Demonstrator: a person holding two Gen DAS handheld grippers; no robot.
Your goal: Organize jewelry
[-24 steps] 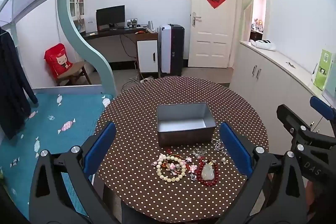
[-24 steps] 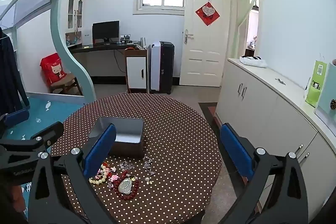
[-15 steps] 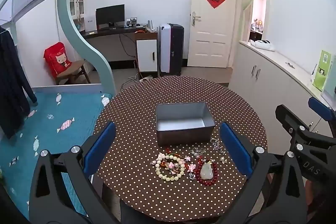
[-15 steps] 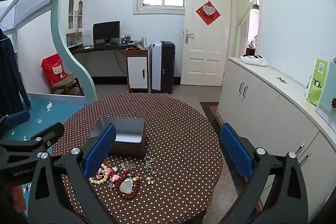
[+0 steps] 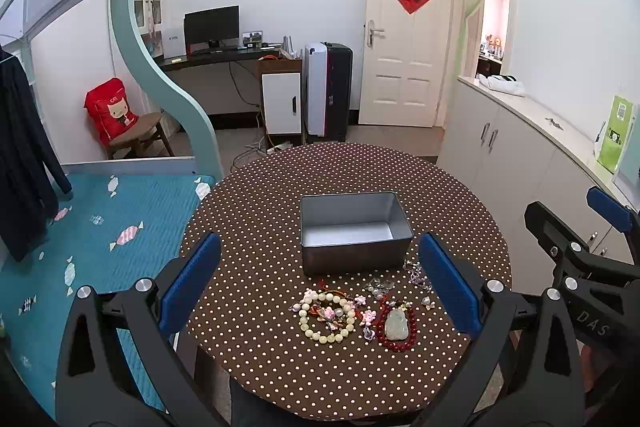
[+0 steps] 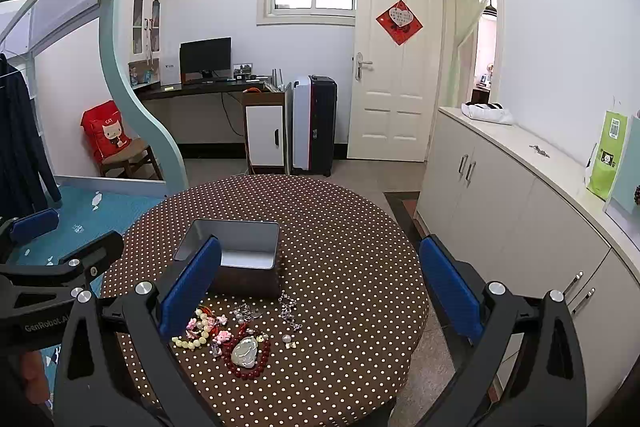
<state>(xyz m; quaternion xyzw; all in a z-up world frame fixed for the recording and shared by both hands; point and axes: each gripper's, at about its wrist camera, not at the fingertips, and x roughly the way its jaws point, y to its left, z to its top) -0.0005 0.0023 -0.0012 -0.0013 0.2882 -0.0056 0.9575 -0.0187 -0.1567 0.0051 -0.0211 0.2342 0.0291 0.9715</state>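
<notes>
Jewelry in a loose heap on the dotted tabletop (image 5: 256, 219), just in front of the tin (image 5: 354, 231): a cream bead bracelet (image 5: 326, 319) to the left of that tin's front, a red bracelet (image 5: 396, 323) with a pale pendant (image 5: 395, 322) beside it, small silvery bits (image 5: 418, 273) by the tin's right corner. The tin sits open, nothing showing inside. Left claw (image 5: 320, 283) hangs above the heap, spread wide, holding nothing. Right claw (image 6: 320, 283) is spread too, off to the tin's right, its left finger (image 6: 192, 287) overlapping the tin in view.
</notes>
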